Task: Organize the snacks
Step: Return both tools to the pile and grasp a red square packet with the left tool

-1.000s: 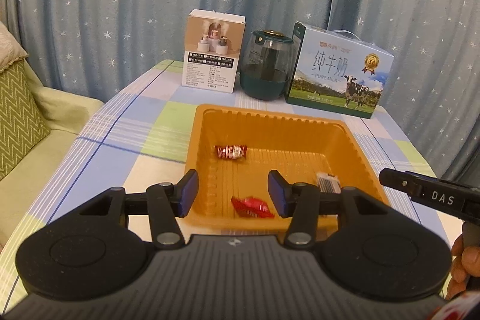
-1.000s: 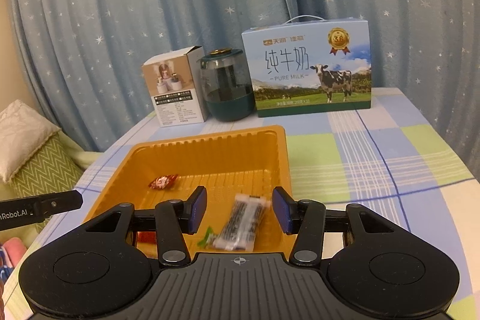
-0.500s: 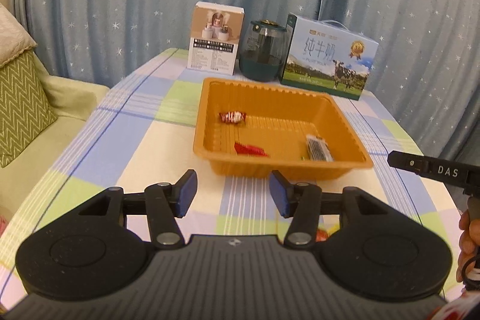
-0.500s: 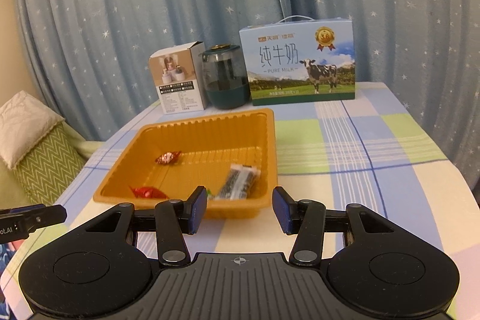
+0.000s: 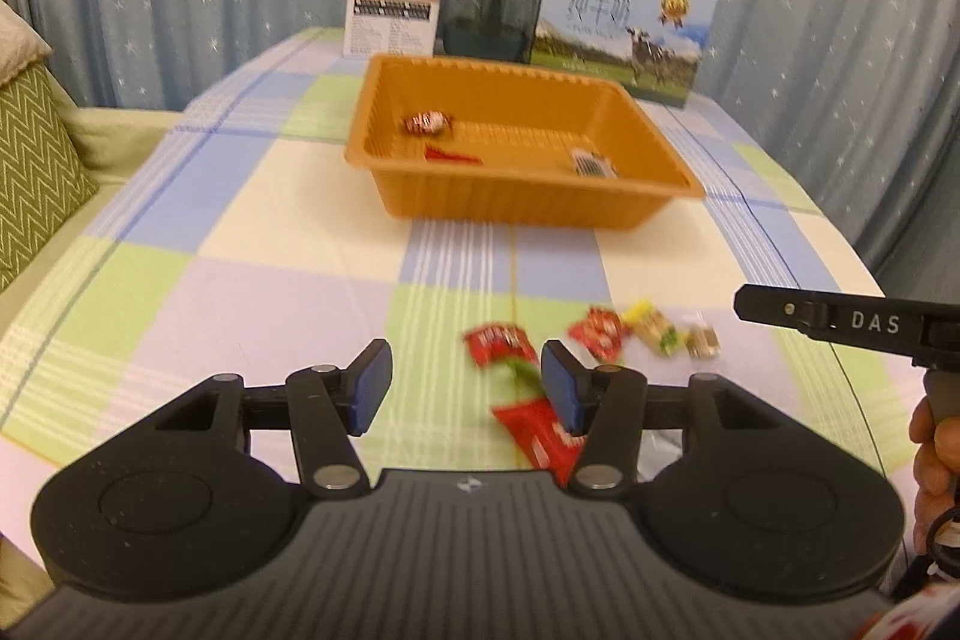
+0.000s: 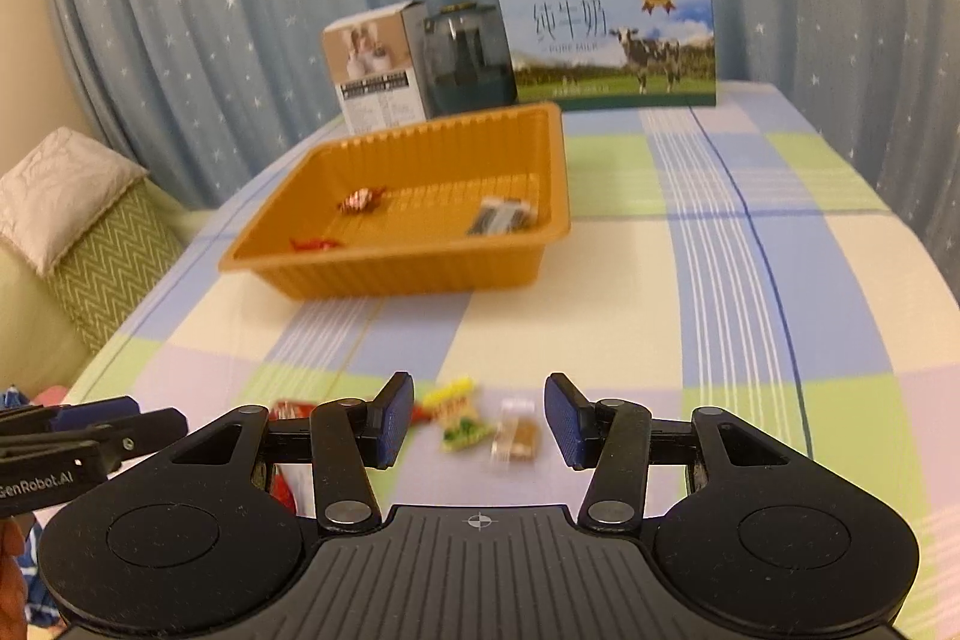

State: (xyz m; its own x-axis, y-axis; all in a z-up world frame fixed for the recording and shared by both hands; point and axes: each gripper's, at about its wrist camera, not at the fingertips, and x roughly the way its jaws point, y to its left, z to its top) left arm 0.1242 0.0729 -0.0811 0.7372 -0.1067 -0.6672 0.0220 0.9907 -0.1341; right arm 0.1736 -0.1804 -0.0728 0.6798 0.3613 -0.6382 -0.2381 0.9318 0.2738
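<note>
An orange tray (image 5: 522, 214) sits mid-table and holds a red-white candy (image 5: 427, 122), a red wrapper (image 5: 451, 154) and a dark bar (image 5: 591, 162). Several loose snacks lie near the table's front edge. My left gripper (image 5: 465, 379) is open above a red packet (image 5: 498, 345), and another red packet (image 5: 543, 436) lies under its right finger. My right gripper (image 6: 480, 415) is open, with a yellow-green packet (image 6: 459, 415) and a brown clear packet (image 6: 516, 436) lying on the cloth between its fingers. Neither gripper touches a snack.
A beige box (image 5: 393, 1), a dark glass jar (image 5: 489, 10) and a blue milk carton (image 5: 624, 25) stand along the far edge in front of a starred curtain. A sofa with a green cushion (image 5: 36, 172) borders the table's left side. The checked cloth (image 5: 270, 232) is bare between tray and snacks.
Both grippers have drawn back from over the tray toward the near edge and sunk a little. The loose snacks have come into view under them.
</note>
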